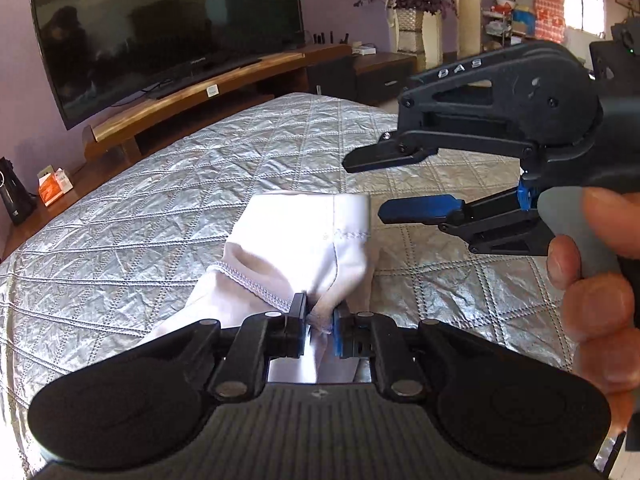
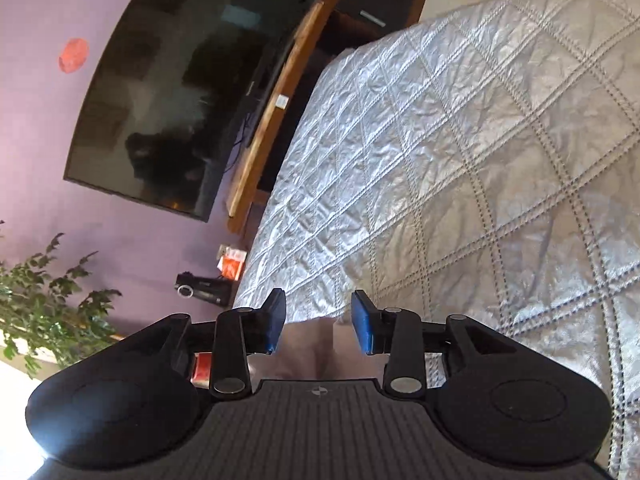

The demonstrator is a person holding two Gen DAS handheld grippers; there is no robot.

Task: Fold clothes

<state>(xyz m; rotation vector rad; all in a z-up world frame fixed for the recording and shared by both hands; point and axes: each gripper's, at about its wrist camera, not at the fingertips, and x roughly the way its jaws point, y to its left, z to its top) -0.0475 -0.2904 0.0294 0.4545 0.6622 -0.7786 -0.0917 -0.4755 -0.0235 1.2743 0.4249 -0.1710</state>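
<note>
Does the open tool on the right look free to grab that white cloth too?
Probably yes. The right tool stands open just beside the white cloth with nothing between them. The left tool pinches only the near edge, leaving the far fold free.

Count per kind: one white stitched-hem garment; one silver quilted bedspread; two black two-finger grippers, left and right; one dark flat-screen television; one long wooden media shelf; one orange box
</note>
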